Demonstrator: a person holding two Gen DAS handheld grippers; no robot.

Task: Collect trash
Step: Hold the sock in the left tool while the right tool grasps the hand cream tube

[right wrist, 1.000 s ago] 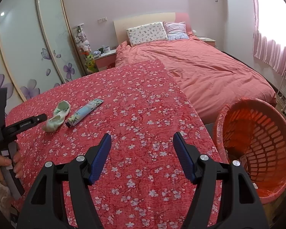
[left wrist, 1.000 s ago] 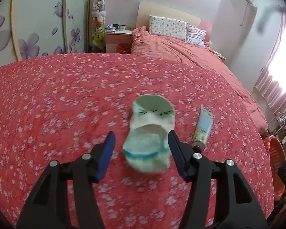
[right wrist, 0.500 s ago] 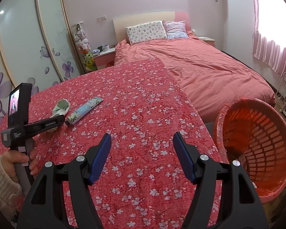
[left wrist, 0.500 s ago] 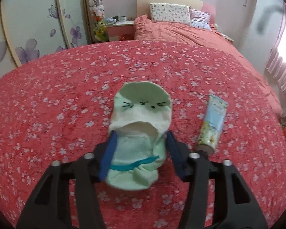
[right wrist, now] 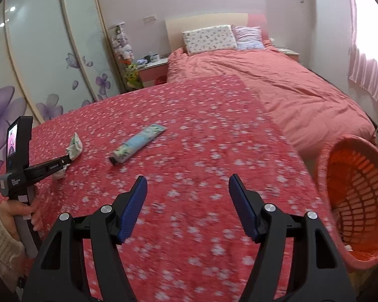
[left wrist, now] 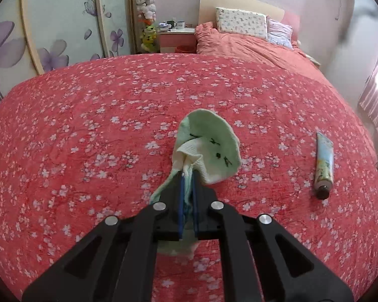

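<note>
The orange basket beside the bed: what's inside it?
The basket shows its slotted orange wall and, low near the front rim, a small whitish scrap. The near rim hides most of the bottom, so anything else in there can't be seen.

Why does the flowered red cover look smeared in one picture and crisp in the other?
Right wrist view: the flowered cover is motion-blurred near the camera. Left wrist view: cover and green sock are sharp. Both views bulge from the fisheye lens, with dark corners; window glare washes out the right edge.

One sock, one tube, one basket, two pillows, two tools.
</note>
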